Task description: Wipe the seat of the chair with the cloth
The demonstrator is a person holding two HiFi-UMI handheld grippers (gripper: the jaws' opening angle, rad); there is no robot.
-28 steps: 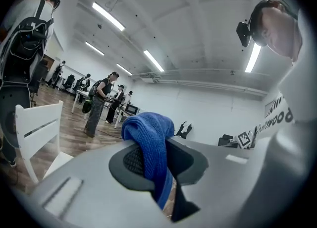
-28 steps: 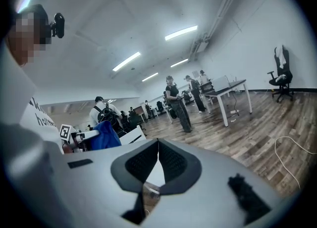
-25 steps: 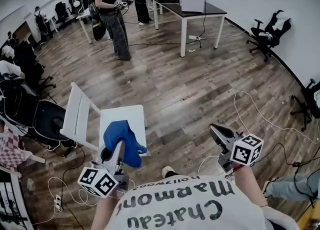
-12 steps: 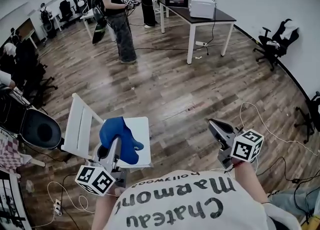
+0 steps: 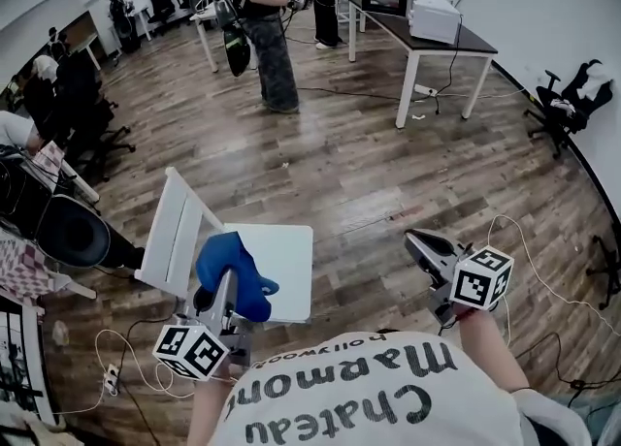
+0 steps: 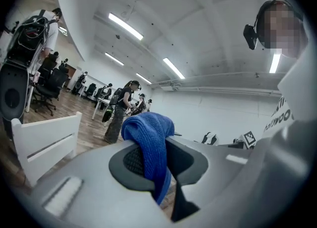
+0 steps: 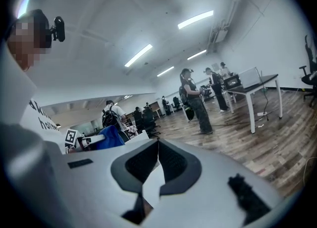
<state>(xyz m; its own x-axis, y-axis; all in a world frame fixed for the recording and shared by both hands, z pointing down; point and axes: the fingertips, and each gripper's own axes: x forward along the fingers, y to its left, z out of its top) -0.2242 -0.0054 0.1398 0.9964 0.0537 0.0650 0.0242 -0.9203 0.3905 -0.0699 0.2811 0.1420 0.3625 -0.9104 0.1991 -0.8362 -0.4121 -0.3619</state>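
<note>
Cloth [image 5: 231, 262]: blue, knitted-looking, soft and limp. It drapes in folds, so I judge it light and floppy, likely to bunch or trail when dragged. It is best pinched at a bunched fold, leaving a broad flap free to lie flat on the seat.

Left gripper [image 5: 227, 284]: jaws closed down on the cloth, a thick fold clamped between them and the rest spilling over the tips and hanging below.

Position: the cloth hangs over the near left part of the white chair [image 5: 291, 255], beside the backrest. From here I cannot tell whether its lower edge touches the seat.

Right gripper [image 5: 415, 240]: jaws brought together at the tips, nothing between them. It is held off to the right, well apart from the chair, over bare wooden floor [image 5: 369, 163].
</note>
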